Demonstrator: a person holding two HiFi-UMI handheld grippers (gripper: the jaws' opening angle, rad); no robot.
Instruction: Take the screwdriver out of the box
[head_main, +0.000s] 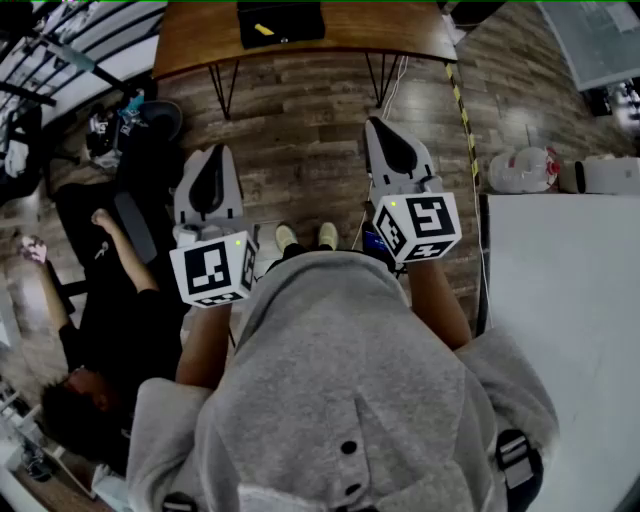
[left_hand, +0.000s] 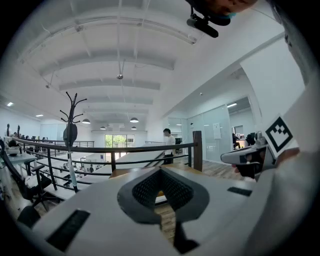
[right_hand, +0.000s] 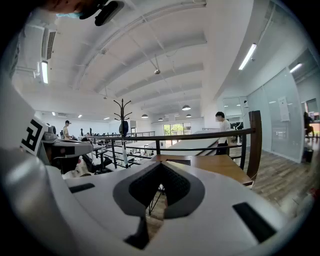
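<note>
A black box (head_main: 280, 22) lies on a wooden table (head_main: 400, 35) at the far side of the room, with a small yellow thing (head_main: 263, 29) on top of it. No screwdriver can be made out as such. Both grippers are held level in front of the person's chest, well short of the table. My left gripper (head_main: 220, 152) (left_hand: 161, 170) is shut with nothing in it. So is my right gripper (head_main: 376, 124) (right_hand: 161, 165), which points at the wooden table (right_hand: 210, 167).
Wood floor lies between the person's shoes (head_main: 300, 237) and the table. Someone in black (head_main: 110, 320) sits low at the left beside a dark chair. A white table (head_main: 570, 330) fills the right, with white bags (head_main: 520, 170) beyond it. A railing (left_hand: 100, 149) runs behind the table.
</note>
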